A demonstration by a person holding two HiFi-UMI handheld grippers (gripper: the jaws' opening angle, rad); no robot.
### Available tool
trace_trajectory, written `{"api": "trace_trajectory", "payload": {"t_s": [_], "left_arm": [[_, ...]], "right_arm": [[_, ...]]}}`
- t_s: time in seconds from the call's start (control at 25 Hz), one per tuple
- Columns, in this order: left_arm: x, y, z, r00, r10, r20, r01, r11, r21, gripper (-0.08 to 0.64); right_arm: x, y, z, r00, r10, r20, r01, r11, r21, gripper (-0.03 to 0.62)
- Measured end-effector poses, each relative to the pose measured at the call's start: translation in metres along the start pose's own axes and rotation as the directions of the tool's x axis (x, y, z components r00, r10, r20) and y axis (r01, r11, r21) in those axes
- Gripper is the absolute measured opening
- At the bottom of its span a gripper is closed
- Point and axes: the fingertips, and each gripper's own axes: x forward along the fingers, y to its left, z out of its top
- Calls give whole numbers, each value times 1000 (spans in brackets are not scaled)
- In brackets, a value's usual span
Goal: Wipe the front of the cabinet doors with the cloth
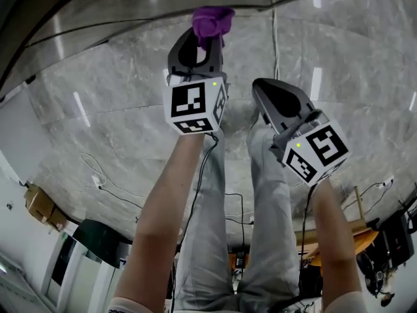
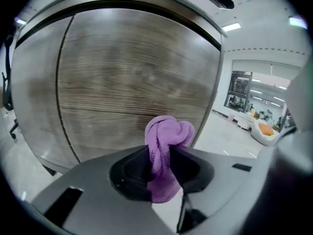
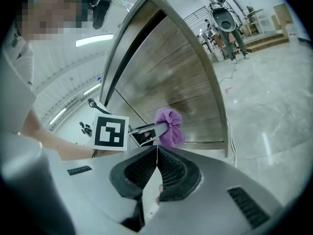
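Note:
A bunched purple cloth [image 2: 164, 146] is pinched in my left gripper [image 2: 161, 163], which is shut on it. The cloth [image 1: 210, 21] sticks out past the gripper tip, close to the wood-grain cabinet door [image 2: 137, 82]; whether it touches the door I cannot tell. My right gripper [image 3: 156, 163] has its jaws pressed together with nothing between them. It hangs to the right of the left gripper [image 1: 195, 57] and a little back from the cabinet door [image 3: 171, 77]. From the right gripper view the cloth [image 3: 168, 126] shows at the left gripper's tip.
Grey marble floor [image 1: 117, 135] lies below, with thin cables [image 1: 107, 184] trailing across it. The person's legs [image 1: 260, 240] stand under the grippers. A cardboard box [image 1: 39, 204] and dark gear sit at the floor's edge. An open hall [image 2: 254, 116] extends right of the cabinet.

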Motion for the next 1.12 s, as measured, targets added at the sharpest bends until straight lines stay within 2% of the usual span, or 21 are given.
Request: {"api": "trace_trajectory", "payload": {"t_s": [0.24,0.36,0.48,0.76,0.84,1.12], "left_arm": [[41,-93,-9,994,-100,-41,100,995,2,106],[62,-117,-16,991,-115,-66,117,993,23,106],[79,-127,-20,991,-107,-81,107,994,3,106],[93,-118,-29,990,-87,-111,88,996,-1,106],[90,-106,-32,988,-86,-124,86,996,-8,106],[72,-49,-33,989,-66,-136,72,997,39,106]], "right_arm": [[-62,-56,-7,997,-63,40,61,996,66,28],[-81,-78,-7,995,-86,57,81,993,80,28],[-94,-97,-8,992,-105,70,98,991,91,28],[-96,-110,-9,988,-129,87,119,987,111,28],[-92,-104,-9,987,-131,88,121,987,110,28],[-61,-78,-7,989,-125,78,118,989,93,28]]}}
